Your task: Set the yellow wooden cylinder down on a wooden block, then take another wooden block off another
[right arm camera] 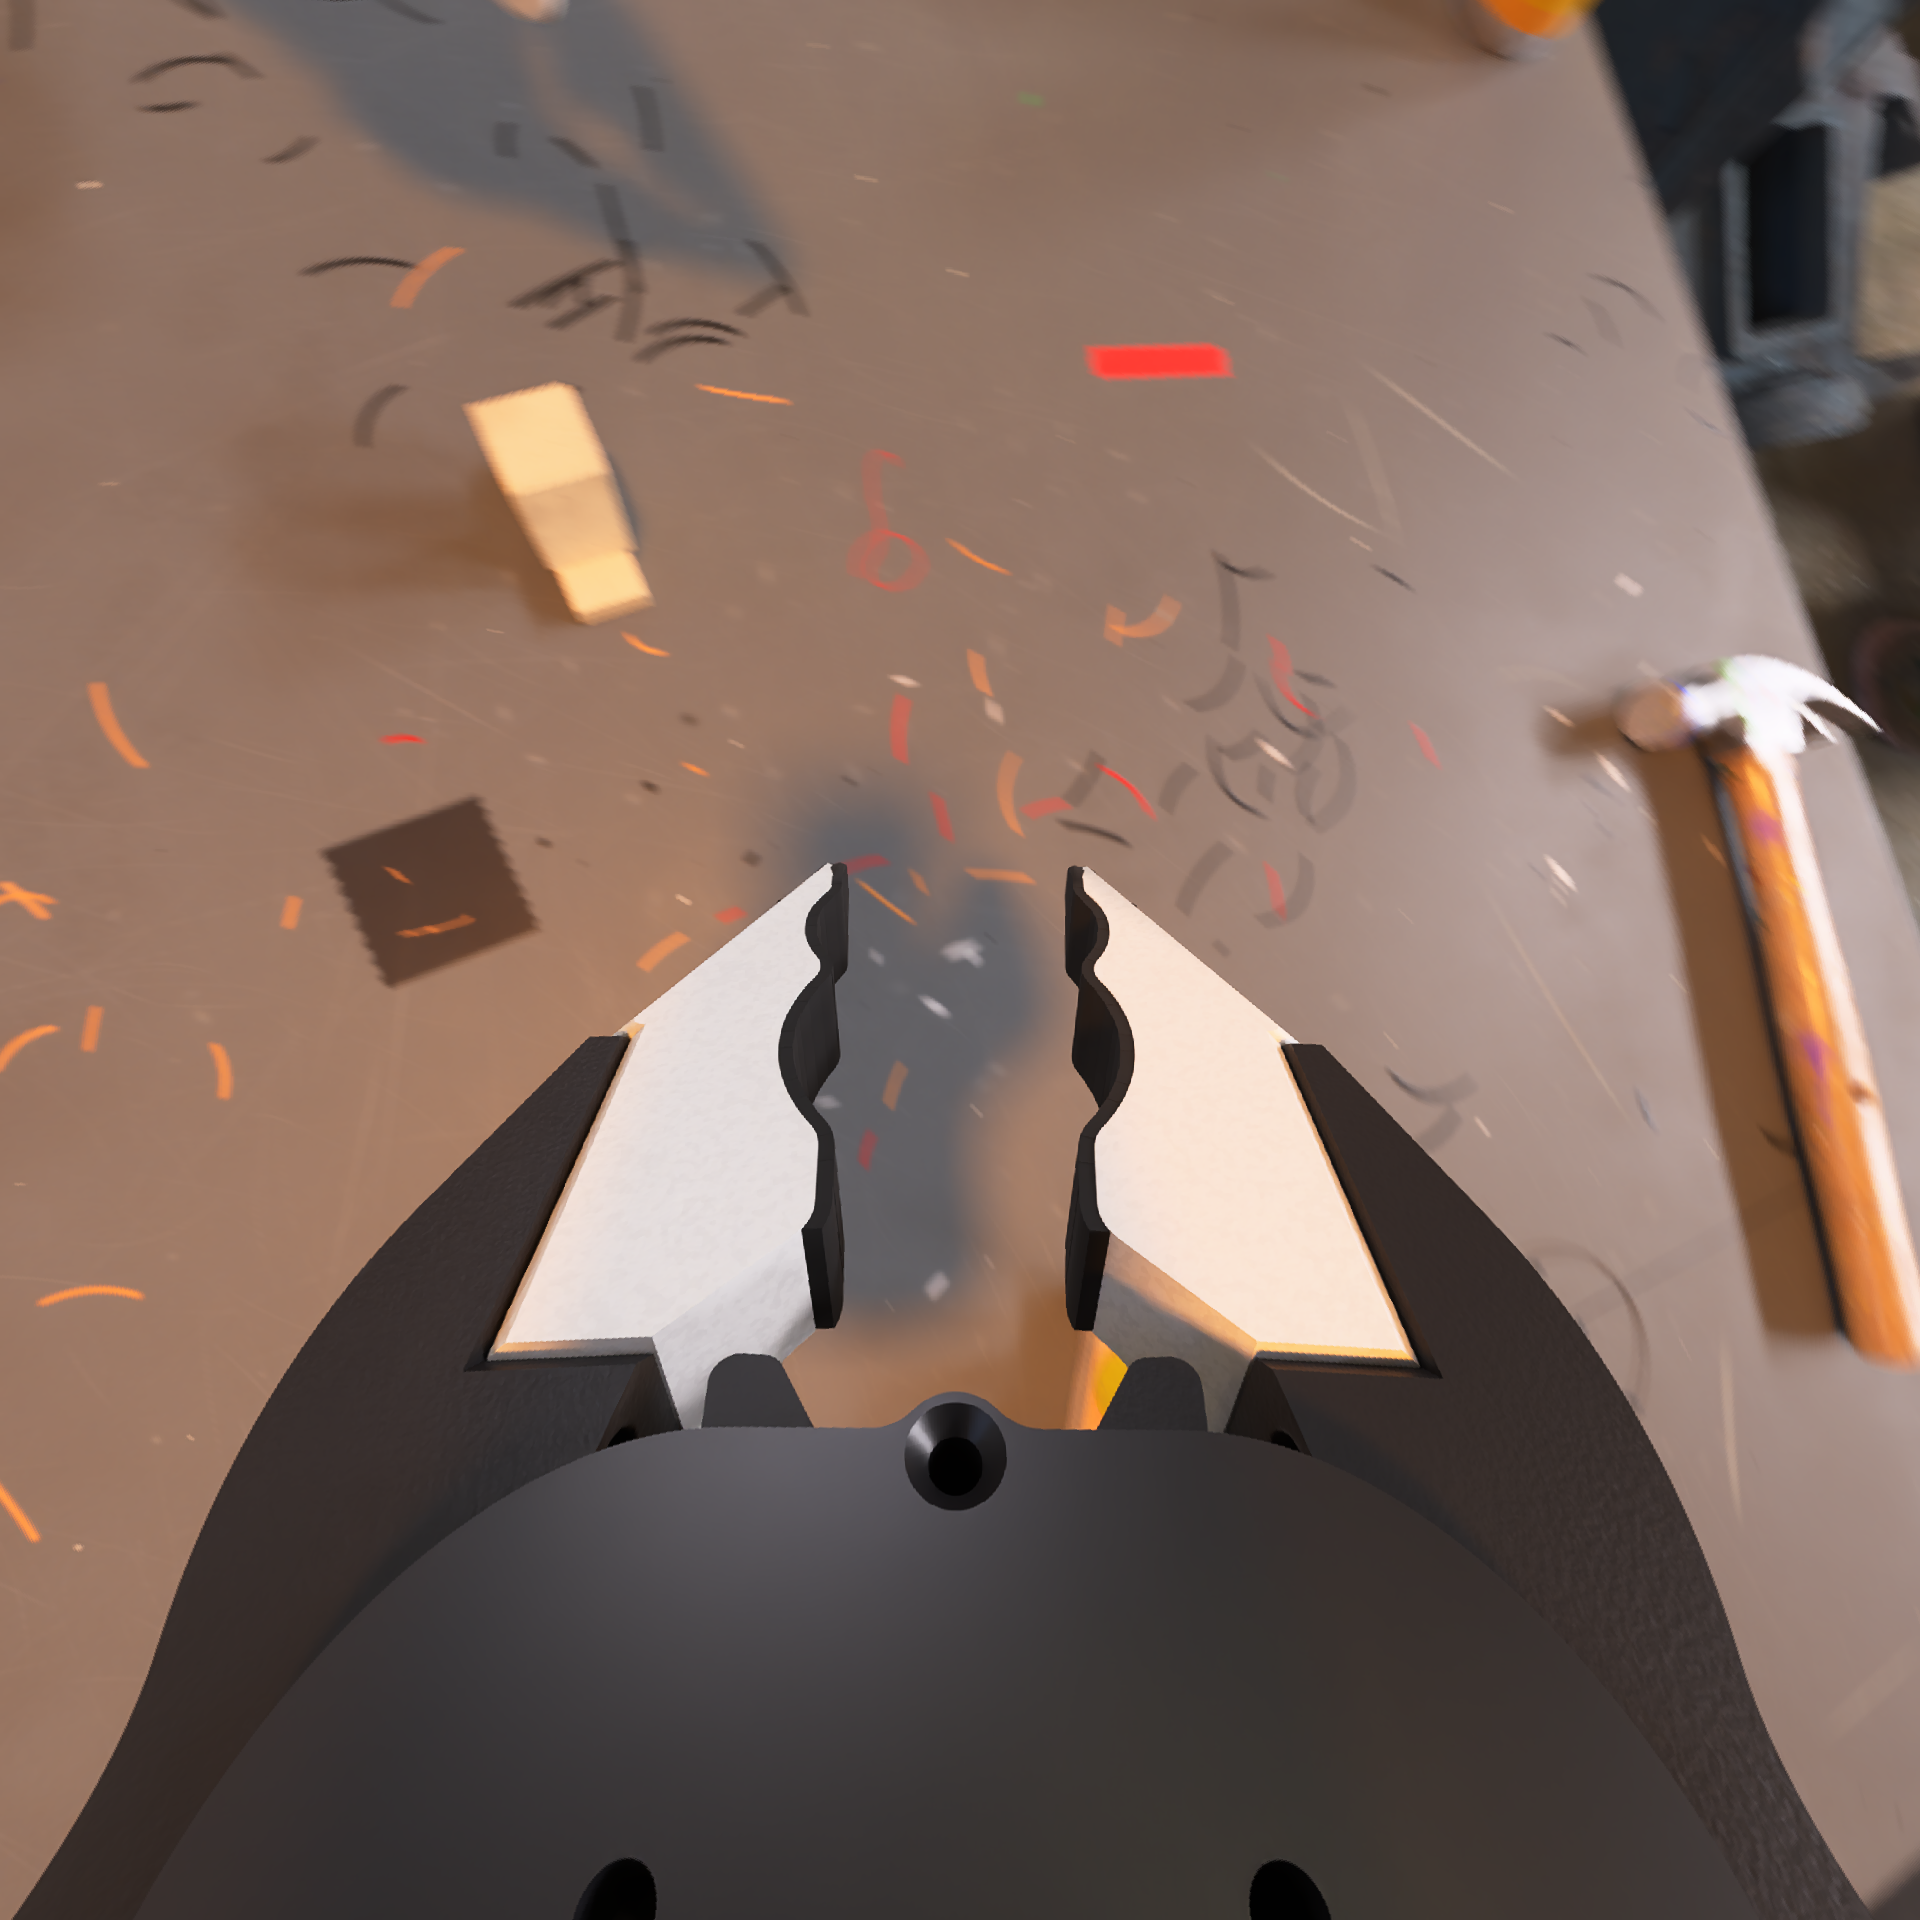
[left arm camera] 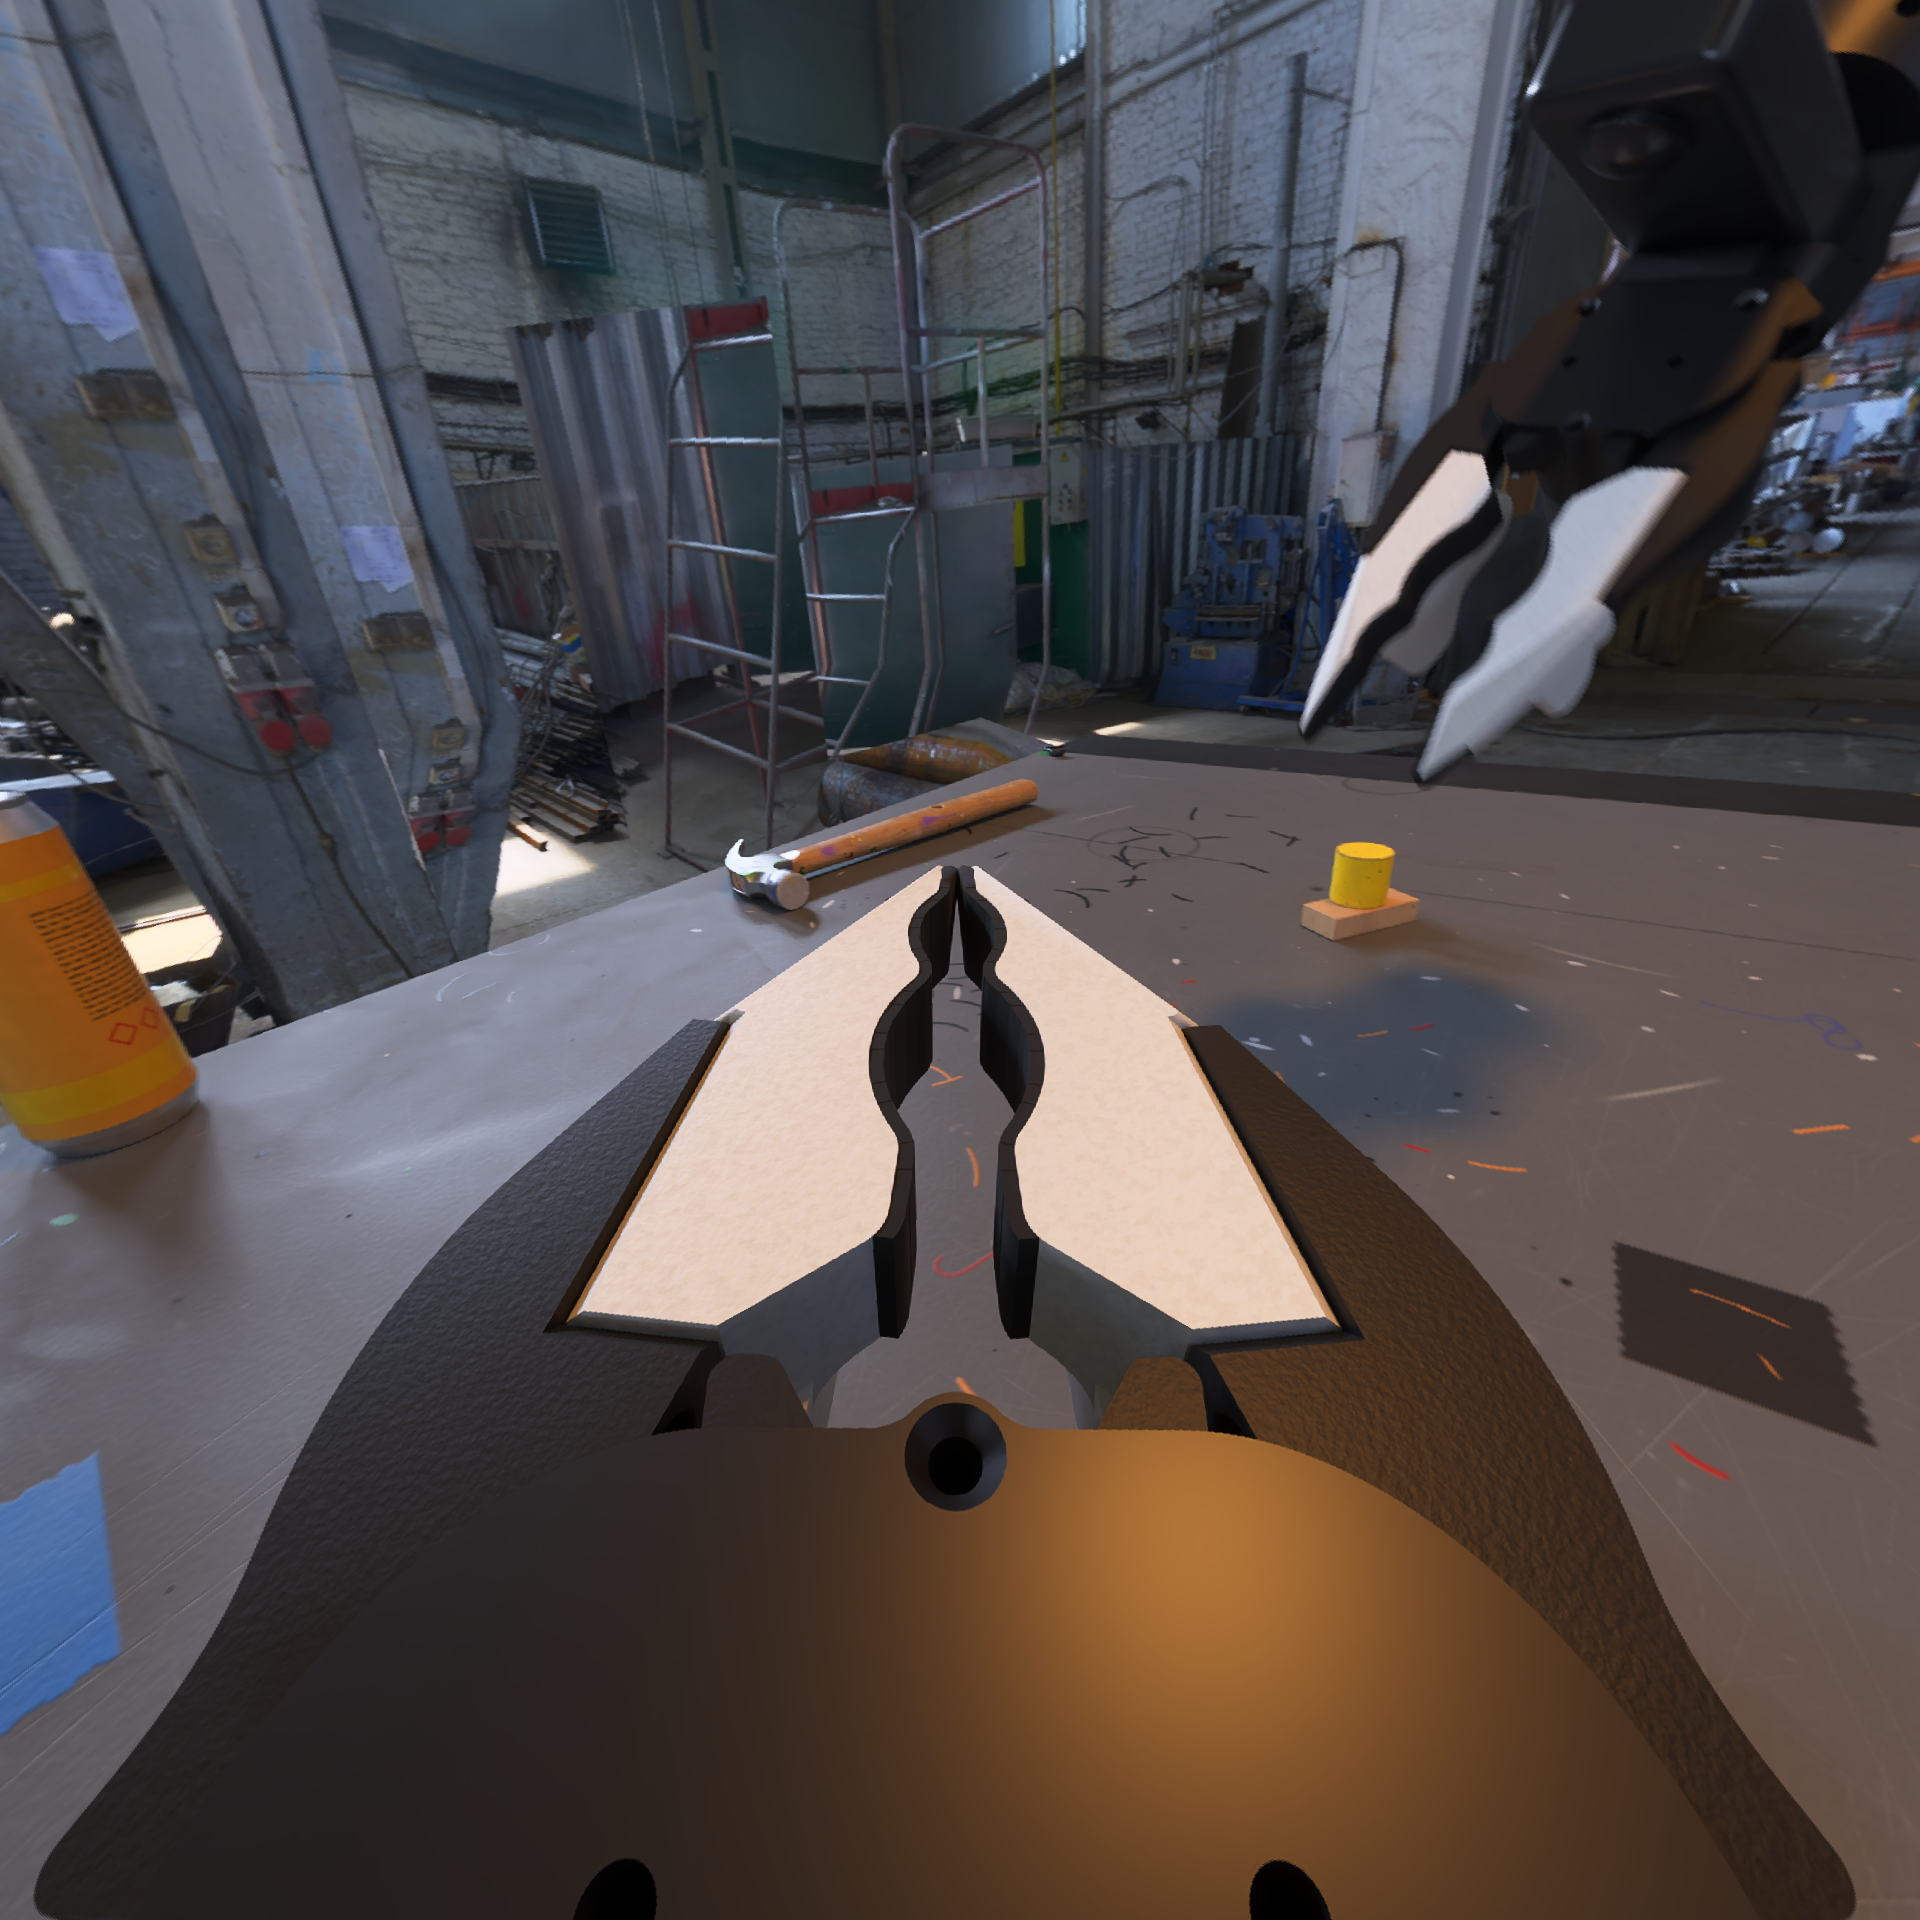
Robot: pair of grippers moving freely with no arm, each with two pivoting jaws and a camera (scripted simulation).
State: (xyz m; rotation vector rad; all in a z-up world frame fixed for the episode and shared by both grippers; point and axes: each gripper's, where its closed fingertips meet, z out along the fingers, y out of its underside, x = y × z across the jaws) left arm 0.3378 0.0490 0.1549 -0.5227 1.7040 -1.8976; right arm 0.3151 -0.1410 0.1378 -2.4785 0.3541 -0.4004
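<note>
The yellow wooden cylinder (left arm camera: 1360,873) stands upright on a flat pale wooden block (left arm camera: 1359,916) at the far right of the table. My left gripper (left arm camera: 957,878) is shut and empty, low over the table, left of the cylinder. My right gripper (left arm camera: 1371,750) hangs open and empty in the air above and beyond the cylinder; in its own view the right gripper (right arm camera: 956,883) looks down on the table. A pale wooden block stack (right arm camera: 561,499), one block on another, lies ahead to its left. A sliver of yellow (right arm camera: 1103,1382) shows under its right finger base.
A claw hammer (left arm camera: 883,836) lies near the table's far edge, and shows at the right in the right wrist view (right arm camera: 1787,987). An orange can (left arm camera: 73,987) stands at the left edge. Blue tape (left arm camera: 52,1579), a dark square patch (left arm camera: 1735,1340) and a red mark (right arm camera: 1156,362) are flat on the table.
</note>
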